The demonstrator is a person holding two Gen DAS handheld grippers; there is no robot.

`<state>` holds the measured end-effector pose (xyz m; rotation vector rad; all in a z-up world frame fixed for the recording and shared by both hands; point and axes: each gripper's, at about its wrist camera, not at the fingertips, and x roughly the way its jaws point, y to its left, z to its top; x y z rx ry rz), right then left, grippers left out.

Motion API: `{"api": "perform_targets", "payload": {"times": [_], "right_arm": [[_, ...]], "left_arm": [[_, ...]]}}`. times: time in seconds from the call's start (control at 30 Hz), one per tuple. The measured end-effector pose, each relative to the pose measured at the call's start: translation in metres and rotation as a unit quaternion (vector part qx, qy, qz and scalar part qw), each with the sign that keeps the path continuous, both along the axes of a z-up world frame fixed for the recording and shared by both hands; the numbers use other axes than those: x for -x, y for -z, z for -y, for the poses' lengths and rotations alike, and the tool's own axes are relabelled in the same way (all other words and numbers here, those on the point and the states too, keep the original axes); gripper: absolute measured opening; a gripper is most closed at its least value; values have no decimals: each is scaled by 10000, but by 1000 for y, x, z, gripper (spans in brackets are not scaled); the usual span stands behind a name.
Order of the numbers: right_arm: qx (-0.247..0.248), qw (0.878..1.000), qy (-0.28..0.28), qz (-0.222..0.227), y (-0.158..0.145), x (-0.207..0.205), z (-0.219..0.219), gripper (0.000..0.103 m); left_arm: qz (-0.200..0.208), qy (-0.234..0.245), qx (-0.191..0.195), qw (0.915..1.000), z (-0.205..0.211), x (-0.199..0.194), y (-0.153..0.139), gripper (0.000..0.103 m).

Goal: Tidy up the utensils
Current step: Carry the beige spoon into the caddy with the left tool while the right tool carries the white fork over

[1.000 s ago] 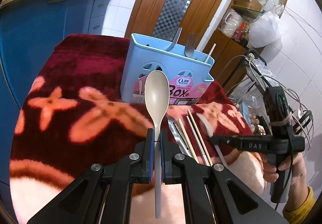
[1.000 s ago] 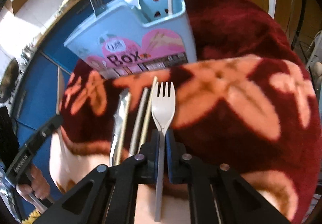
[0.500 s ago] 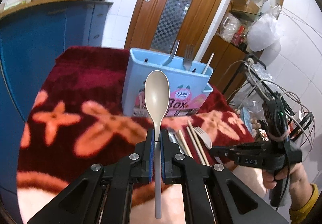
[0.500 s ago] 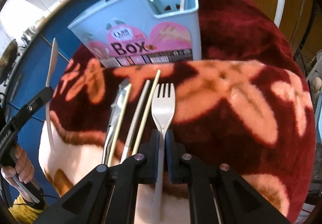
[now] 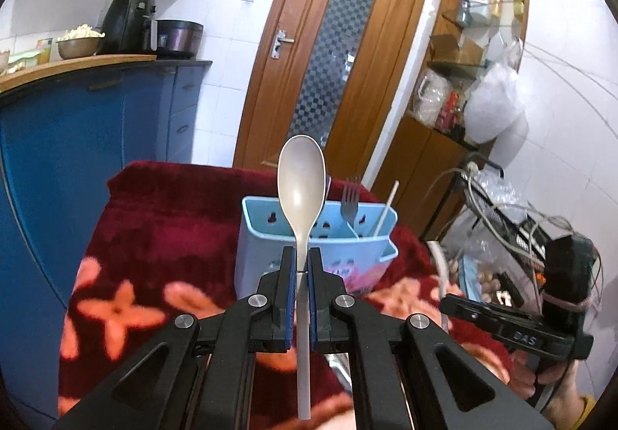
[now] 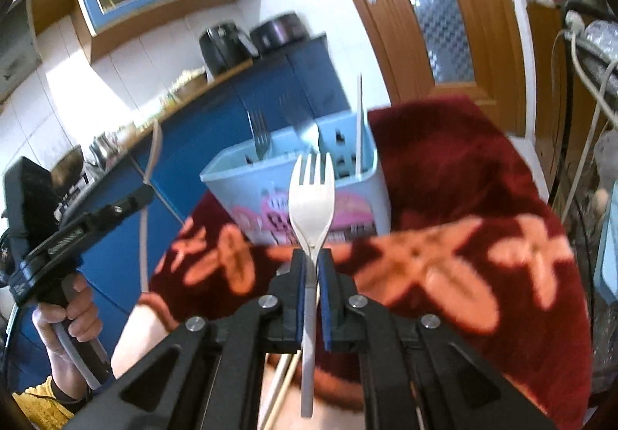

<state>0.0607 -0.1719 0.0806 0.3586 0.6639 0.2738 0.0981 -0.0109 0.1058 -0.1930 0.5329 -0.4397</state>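
Note:
My left gripper is shut on the handle of a beige plastic spoon, whose bowl stands up in front of the light blue utensil box. My right gripper is shut on a white plastic fork, tines up, before the same box. The box stands on a red flowered blanket and holds a metal fork, a chopstick and another metal utensil. In the left wrist view the right gripper shows at the right; in the right wrist view the left gripper shows at the left with the spoon.
Chopsticks lie on the blanket under my right gripper. A blue counter with an air fryer runs along the left. A wooden door is behind. A wire rack with cables and bags stands at the right.
Both grippers have risen and tilted up with the spoon and fork still held. The blanket and the loose utensils on it have dropped low in both views; the box now sits lower.

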Motion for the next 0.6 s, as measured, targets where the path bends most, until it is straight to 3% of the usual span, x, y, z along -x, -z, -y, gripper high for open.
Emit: {"api": "perform_targets", "payload": {"times": [0.4, 0.6], "right_arm": [[273, 9966, 188, 760, -24, -5, 7, 4], [232, 9961, 191, 826, -20, -16, 11, 3]], "left_arm": [[455, -504, 232, 9974, 2, -44, -19, 5], [721, -634, 426, 9945, 6, -63, -31, 5]]}}
